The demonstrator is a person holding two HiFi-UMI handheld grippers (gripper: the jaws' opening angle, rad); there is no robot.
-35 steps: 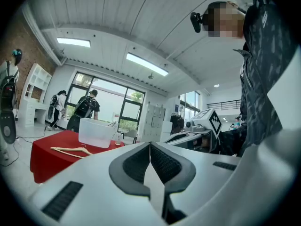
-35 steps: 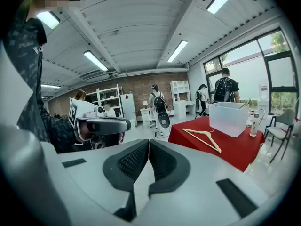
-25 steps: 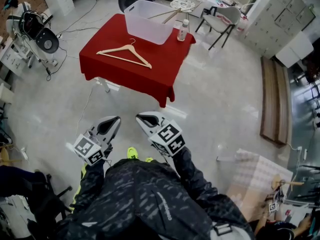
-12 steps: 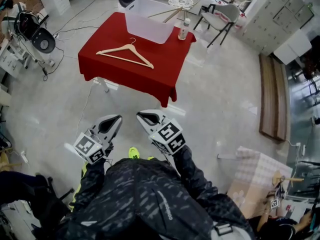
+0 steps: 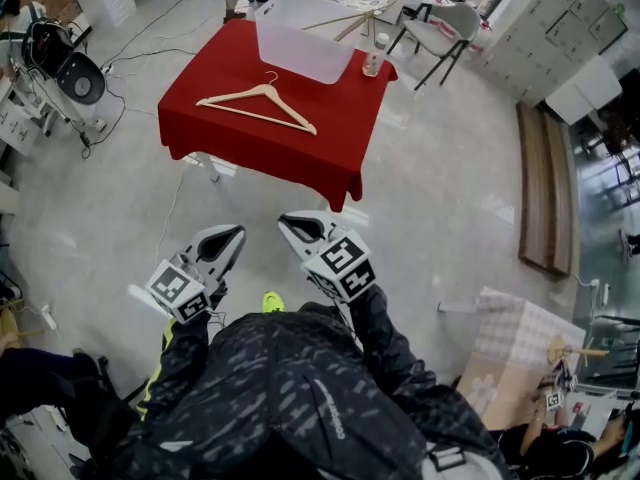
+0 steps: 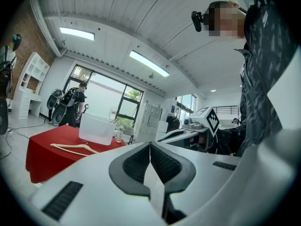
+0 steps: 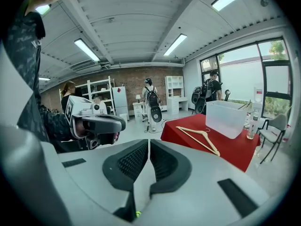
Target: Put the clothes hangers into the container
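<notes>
From above, your thin wooden hanger [image 5: 258, 107] lies flat on the red-draped tabletop [image 5: 320, 138], just beside the translucent plastic container [image 5: 305, 36]. Your left claw [image 5: 228, 236] and right claw [image 5: 290, 225] sit low before your chest, well apart from it. In the left gripper view, the ribbed pads [image 6: 134, 161] meet, empty. In the right gripper view, likewise closed on nothing; the container's inside is hard to make out.

The left tongs [image 6: 150, 147] point out level, jaws pressed together, and off to the left a wooden hanger [image 6: 71, 147] lies on the red surface [image 6: 37, 154] near the clear container [image 6: 96, 130].
</notes>
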